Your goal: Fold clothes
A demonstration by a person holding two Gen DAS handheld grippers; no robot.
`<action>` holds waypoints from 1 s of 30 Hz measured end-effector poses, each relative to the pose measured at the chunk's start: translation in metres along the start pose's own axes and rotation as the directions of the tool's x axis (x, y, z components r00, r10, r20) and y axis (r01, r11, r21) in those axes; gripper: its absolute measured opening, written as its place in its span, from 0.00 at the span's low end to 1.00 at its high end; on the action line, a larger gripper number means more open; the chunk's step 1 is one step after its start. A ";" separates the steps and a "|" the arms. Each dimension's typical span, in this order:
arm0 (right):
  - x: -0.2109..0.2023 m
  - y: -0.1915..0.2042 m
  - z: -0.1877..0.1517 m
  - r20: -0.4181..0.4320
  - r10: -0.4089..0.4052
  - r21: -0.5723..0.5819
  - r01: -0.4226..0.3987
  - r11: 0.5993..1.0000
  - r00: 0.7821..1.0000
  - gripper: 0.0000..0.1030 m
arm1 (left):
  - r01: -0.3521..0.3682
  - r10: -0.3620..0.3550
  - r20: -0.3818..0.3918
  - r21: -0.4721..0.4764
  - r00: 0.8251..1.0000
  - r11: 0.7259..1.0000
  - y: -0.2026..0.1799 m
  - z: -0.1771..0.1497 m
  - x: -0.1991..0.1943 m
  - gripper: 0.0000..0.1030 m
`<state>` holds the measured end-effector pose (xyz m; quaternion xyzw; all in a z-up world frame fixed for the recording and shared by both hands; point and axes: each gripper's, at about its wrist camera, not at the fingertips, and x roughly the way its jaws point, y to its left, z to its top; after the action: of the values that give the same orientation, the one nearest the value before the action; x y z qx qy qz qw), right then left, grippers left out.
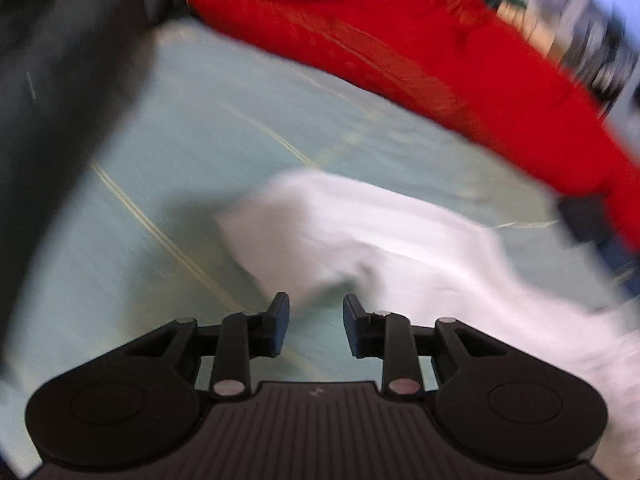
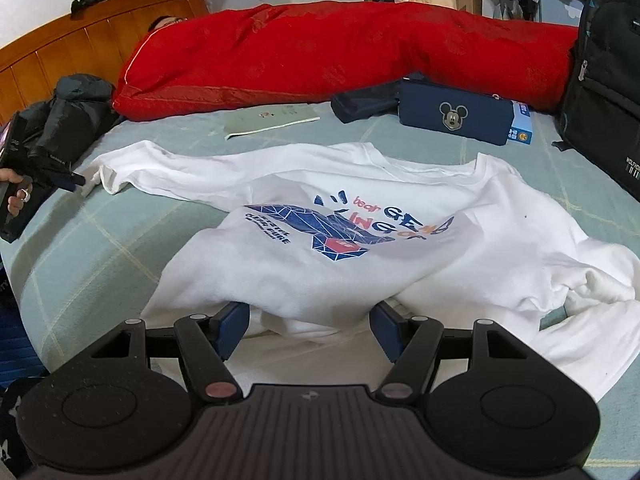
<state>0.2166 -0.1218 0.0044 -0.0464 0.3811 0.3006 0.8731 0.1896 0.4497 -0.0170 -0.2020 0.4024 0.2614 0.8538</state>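
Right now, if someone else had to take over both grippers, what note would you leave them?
Left gripper: open, holding nothing, near the tip of the white shirt's left sleeve; its view is motion-blurred.
Right gripper: open, the shirt's bottom hem bunched between its fingers, not clamped.
The shirt lies printed side up on the green checked bedsheet, left sleeve stretched out, right sleeve crumpled.
Beyond it: red quilt, Mickey pouch, black backpack.
Done: shirt laid out, roughly.
Left: smooth it, fold in both sleeves, fold the body. No fold made yet.
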 end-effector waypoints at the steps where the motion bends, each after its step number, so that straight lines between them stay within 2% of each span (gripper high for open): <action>1: 0.000 0.000 0.000 -0.001 0.002 0.001 -0.002 1.000 1.000 0.70 | 0.025 -0.025 0.000 -0.027 1.000 0.999 0.001 -0.001 0.003 0.34; 4: 0.001 -0.001 -0.001 -0.006 0.004 0.005 -0.004 1.000 1.000 0.70 | 0.098 -0.098 0.004 -0.109 0.995 0.989 0.004 -0.003 0.013 0.40; 7: 0.003 -0.002 -0.002 -0.012 -0.001 0.011 0.001 1.000 1.000 0.70 | 0.170 -0.170 0.015 -0.189 0.985 0.967 0.007 -0.006 0.023 0.44; 12: 0.005 -0.005 -0.003 -0.018 -0.013 0.024 0.013 1.000 1.000 0.70 | 0.284 -0.285 0.045 -0.317 0.957 0.905 0.011 -0.010 0.040 0.44; 13: 0.005 -0.005 -0.003 -0.019 -0.014 0.025 0.014 1.000 1.000 0.70 | 0.302 -0.303 0.053 -0.341 0.952 0.890 0.013 -0.011 0.043 0.40; 14: 0.004 -0.005 -0.004 -0.020 -0.015 0.026 0.016 1.000 1.000 0.70 | 0.290 -0.285 0.068 -0.355 0.956 0.889 0.015 -0.011 0.044 0.37; 16: 0.004 -0.006 -0.004 -0.022 -0.019 0.029 0.020 0.999 1.000 0.70 | 0.243 -0.231 0.075 -0.311 0.970 0.919 0.015 -0.008 0.038 0.05; 19: 0.004 -0.009 -0.005 -0.023 -0.021 0.034 0.022 0.999 1.000 0.70 | 0.167 -0.149 0.090 -0.244 0.985 0.955 0.015 -0.003 0.028 0.02; 22: 0.004 -0.010 -0.004 -0.023 -0.026 0.034 0.027 0.999 0.999 0.70 | 0.088 -0.069 0.111 -0.179 0.991 0.980 0.015 0.001 0.019 0.02; 26: -0.001 -0.012 -0.006 -0.015 -0.032 0.037 0.033 0.999 0.999 0.70 | 0.014 -0.003 0.097 -0.111 0.995 0.994 0.013 0.006 0.009 0.04; 28: -0.004 -0.014 -0.007 -0.012 -0.034 0.044 0.035 0.998 0.999 0.70 | -0.023 0.029 0.084 -0.077 0.996 0.997 0.012 0.005 0.006 0.13; 30: -0.009 -0.018 -0.009 -0.007 -0.039 0.055 0.039 0.998 0.999 0.70 | -0.059 0.062 0.073 -0.042 0.995 0.997 0.011 0.005 0.002 0.15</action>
<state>0.2161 -0.1431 0.0012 -0.0307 0.3909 0.2729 0.8785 0.1868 0.4615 -0.0169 -0.1969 0.3709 0.3024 0.8557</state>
